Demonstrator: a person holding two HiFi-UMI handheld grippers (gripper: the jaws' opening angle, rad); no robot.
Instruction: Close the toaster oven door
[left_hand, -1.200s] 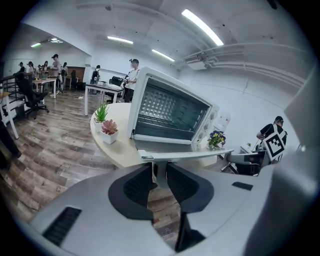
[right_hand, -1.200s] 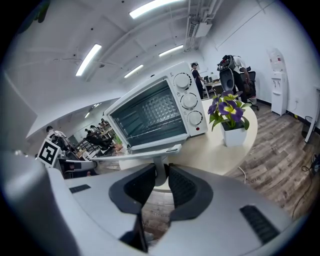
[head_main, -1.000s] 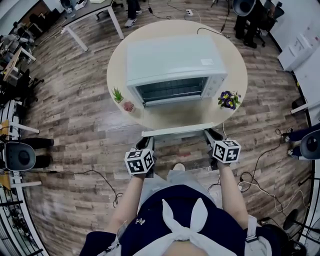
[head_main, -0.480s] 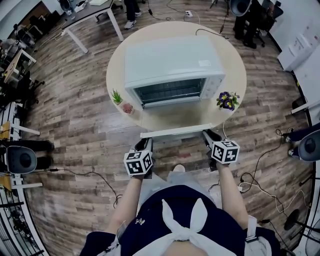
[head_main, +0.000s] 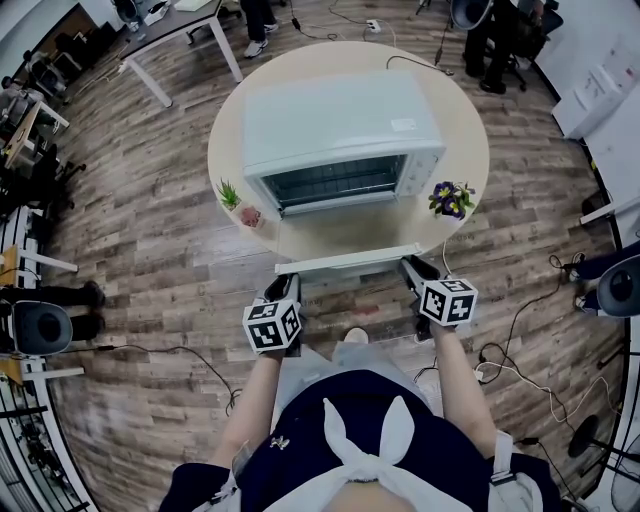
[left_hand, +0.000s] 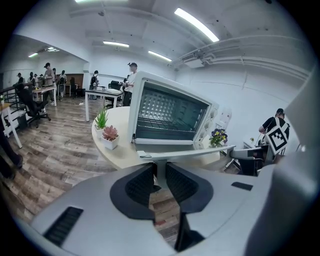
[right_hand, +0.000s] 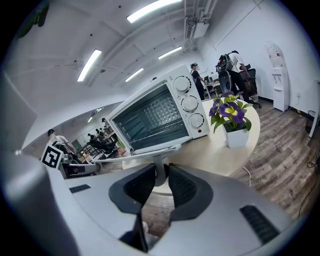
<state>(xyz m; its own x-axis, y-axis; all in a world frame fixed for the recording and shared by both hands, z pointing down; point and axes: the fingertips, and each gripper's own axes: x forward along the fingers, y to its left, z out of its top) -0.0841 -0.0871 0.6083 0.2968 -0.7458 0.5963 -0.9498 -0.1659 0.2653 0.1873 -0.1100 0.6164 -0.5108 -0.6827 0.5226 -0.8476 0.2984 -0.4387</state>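
The white toaster oven (head_main: 340, 130) stands on a round beige table (head_main: 470, 120). Its glass door hangs open towards me, lying about level, with the pale handle bar (head_main: 348, 260) at its near edge. My left gripper (head_main: 288, 287) is shut on the handle's left post (left_hand: 160, 169). My right gripper (head_main: 409, 269) is shut on the right post (right_hand: 160, 176). In both gripper views the oven's open cavity with its wire rack (left_hand: 167, 112) (right_hand: 150, 122) faces me beyond the bar.
A green plant (head_main: 230, 192) and a pink succulent (head_main: 251, 214) sit at the table's left edge, and a purple flower pot (head_main: 451, 198) at its right. Cables (head_main: 500, 360) run over the wooden floor. Desks and chairs stand further off.
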